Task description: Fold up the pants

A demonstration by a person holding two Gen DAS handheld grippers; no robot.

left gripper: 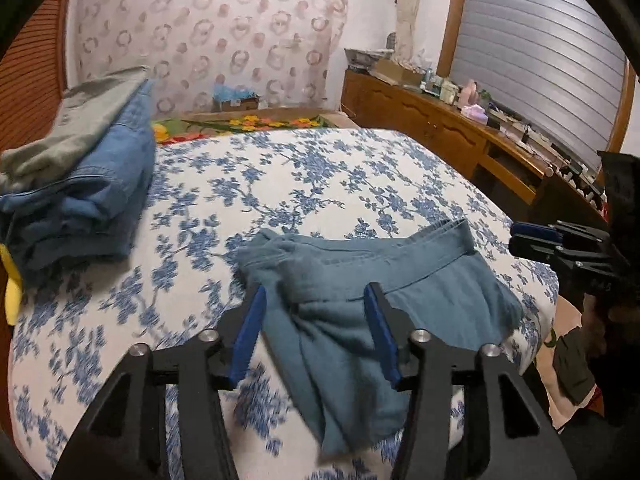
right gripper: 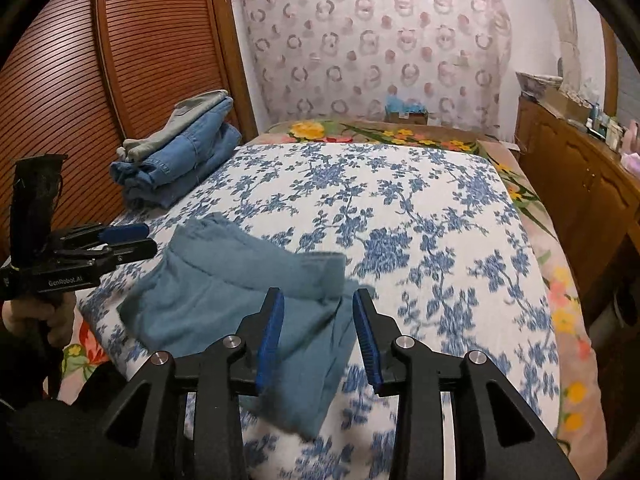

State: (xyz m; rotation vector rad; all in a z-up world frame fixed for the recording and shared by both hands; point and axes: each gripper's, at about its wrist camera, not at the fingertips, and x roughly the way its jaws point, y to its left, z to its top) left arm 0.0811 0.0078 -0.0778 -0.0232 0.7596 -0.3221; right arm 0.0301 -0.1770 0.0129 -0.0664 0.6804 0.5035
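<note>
The teal pants (left gripper: 360, 280) are lying in a loosely folded bundle near the front edge of the bed (left gripper: 320, 176), on its blue-and-white floral cover, with the waistband (left gripper: 404, 244) showing along the far side and the fabric bunching into creases toward the near end. In the right wrist view the same pants (right gripper: 224, 292) are sitting toward the near left part of the cover.

The left tool (left gripper: 316, 332) is hovering over the near part of the bundle with its two blue-padded fingers (left gripper: 250, 336) standing spread apart, nothing pinched between them; whether the tips are touching the cloth cannot be told. The right tool (right gripper: 318, 336) is likewise hanging over the pants' near right corner, its fingers spread and holding nothing. Each tool is also appearing at the edge of the other's view, just beside the bundle.

Farther back on the left side of the bed, a stack of folded clothes (right gripper: 180, 148) is resting, blue denim with a grey-green piece on top. A wooden slatted wardrobe (right gripper: 100, 80) is standing behind that stack, and a wooden dresser (left gripper: 440, 128) carrying small clutter is running along the right of the bed, well apart from the pants.
</note>
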